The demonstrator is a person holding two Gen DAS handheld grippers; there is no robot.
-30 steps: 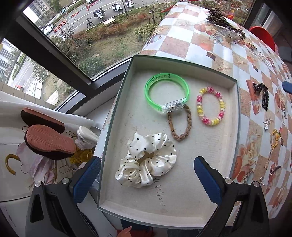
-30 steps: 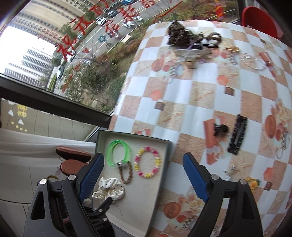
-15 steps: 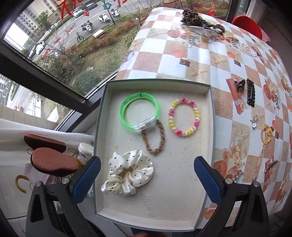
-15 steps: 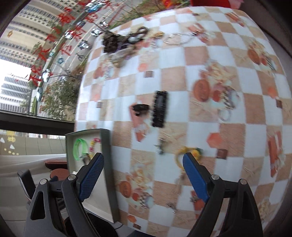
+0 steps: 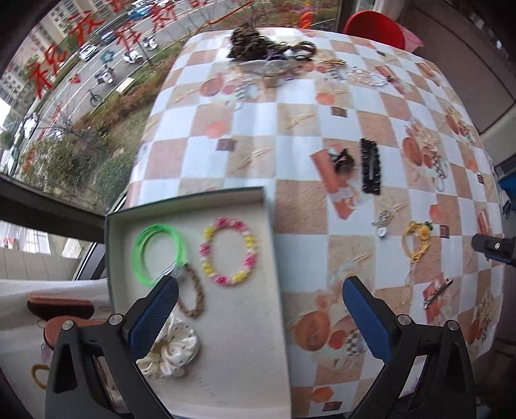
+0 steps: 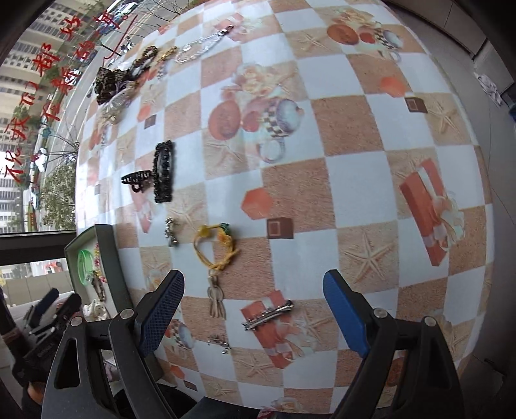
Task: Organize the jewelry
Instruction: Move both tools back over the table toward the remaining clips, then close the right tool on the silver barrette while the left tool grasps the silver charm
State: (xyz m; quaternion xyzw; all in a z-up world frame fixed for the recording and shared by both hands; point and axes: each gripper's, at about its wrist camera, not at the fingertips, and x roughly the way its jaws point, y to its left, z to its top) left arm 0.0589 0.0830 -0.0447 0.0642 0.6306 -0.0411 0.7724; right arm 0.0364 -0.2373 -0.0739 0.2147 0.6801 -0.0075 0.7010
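Observation:
A grey-lined tray (image 5: 238,354) at the table's left edge holds a green bangle (image 5: 151,254), a pink-and-yellow bead bracelet (image 5: 229,251), a brown braided band (image 5: 193,296) and a dotted white scrunchie (image 5: 171,348). My left gripper (image 5: 258,309) hangs open above the tray's right rim, empty. My right gripper (image 6: 254,303) is open and empty above a silver hair clip (image 6: 267,316) and a yellow cord bracelet (image 6: 216,248). A black barrette (image 6: 163,172) and a small black claw clip (image 6: 137,180) lie farther back.
The checkered tablecloth (image 6: 322,180) carries a small silver charm (image 6: 171,232), tiny metal pieces (image 6: 219,341) and a heap of chains and hair ties (image 5: 271,54) at the far end. A window runs along the left; a red chair (image 5: 374,29) stands behind the table.
Both grippers have swung right across the table. The left one left the tray's middle for its right rim. The right one came lower, now over the silver clip. Both stayed open.

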